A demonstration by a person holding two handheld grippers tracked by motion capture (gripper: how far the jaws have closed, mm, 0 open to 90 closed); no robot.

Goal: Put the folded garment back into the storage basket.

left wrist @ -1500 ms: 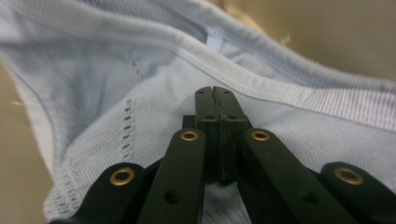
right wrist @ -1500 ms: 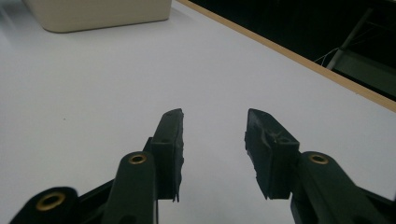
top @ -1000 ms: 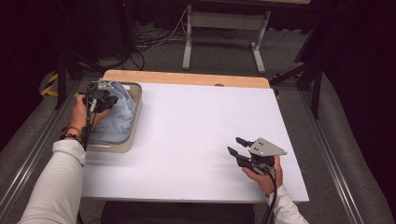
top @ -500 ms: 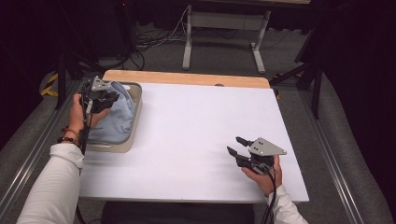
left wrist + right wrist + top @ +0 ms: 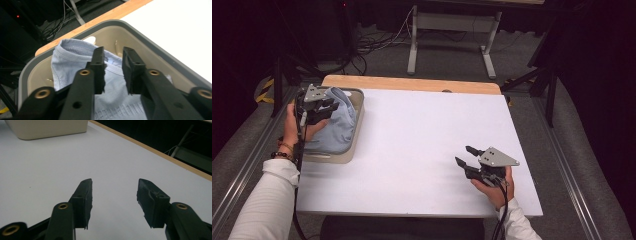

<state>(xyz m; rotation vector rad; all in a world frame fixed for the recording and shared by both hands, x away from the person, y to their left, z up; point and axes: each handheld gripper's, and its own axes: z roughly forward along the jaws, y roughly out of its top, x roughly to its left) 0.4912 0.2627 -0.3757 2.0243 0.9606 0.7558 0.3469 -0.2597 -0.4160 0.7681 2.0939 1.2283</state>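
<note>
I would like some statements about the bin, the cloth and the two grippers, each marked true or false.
1. A light blue cloth lies in the beige bin. True.
2. The left gripper is shut tight on the cloth. False: its jaws are apart over the cloth.
3. The right gripper holds a cup. False: its open jaws are empty above the white table.
4. The bin sits at the table's left side. True.
</note>
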